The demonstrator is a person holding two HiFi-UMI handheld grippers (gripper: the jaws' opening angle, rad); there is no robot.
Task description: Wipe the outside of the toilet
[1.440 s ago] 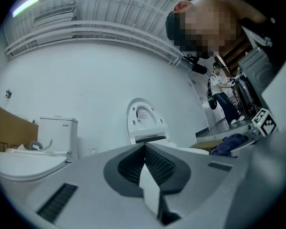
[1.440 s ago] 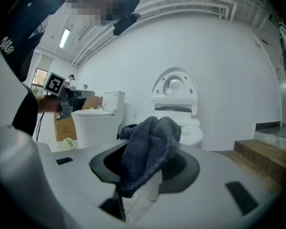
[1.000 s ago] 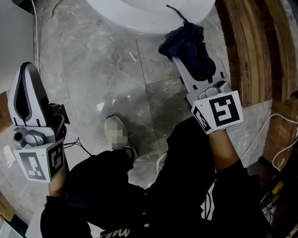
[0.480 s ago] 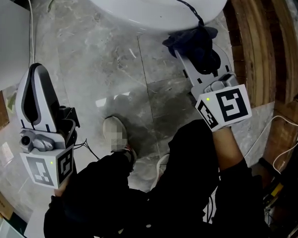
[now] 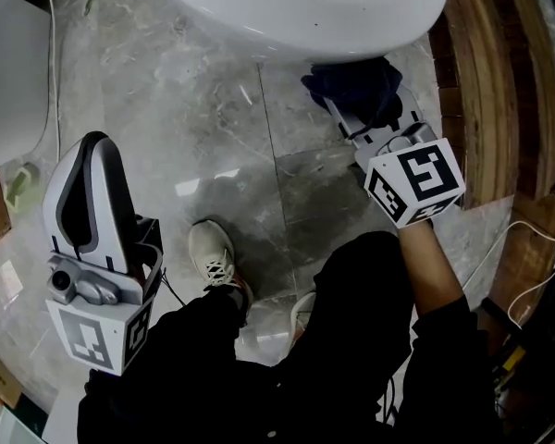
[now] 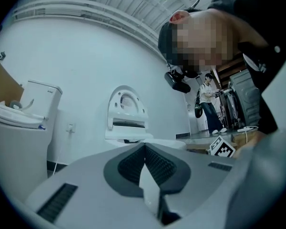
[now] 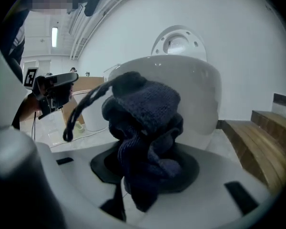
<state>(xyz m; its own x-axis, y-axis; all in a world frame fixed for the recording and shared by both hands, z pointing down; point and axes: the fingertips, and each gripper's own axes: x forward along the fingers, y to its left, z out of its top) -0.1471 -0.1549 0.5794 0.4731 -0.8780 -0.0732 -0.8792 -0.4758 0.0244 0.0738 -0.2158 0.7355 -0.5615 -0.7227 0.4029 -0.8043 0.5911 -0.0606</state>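
The white toilet bowl (image 5: 305, 7) fills the top of the head view, over a grey marble floor. My right gripper (image 5: 353, 111) is shut on a dark blue knitted cloth (image 5: 356, 86), held low against the underside of the bowl's front right. In the right gripper view the bunched cloth (image 7: 143, 128) stands between the jaws, a loop of it hanging left, with the bowl (image 7: 190, 89) just behind. My left gripper (image 5: 91, 155) hangs over the floor at the left, away from the toilet, shut on nothing. Its jaws (image 6: 145, 151) meet, and the toilet (image 6: 126, 113) shows beyond with its lid up.
Wooden steps (image 5: 499, 81) run down the right side, close to the right gripper. White cables (image 5: 527, 276) trail at the lower right. The person's shoe (image 5: 213, 252) is on the floor between the grippers. A second white fixture (image 5: 9, 72) stands at the left.
The right gripper has dropped lower, and the cloth has gone from the bowl's rim to under its front. The left gripper sits lower and nearer the shoe in view.
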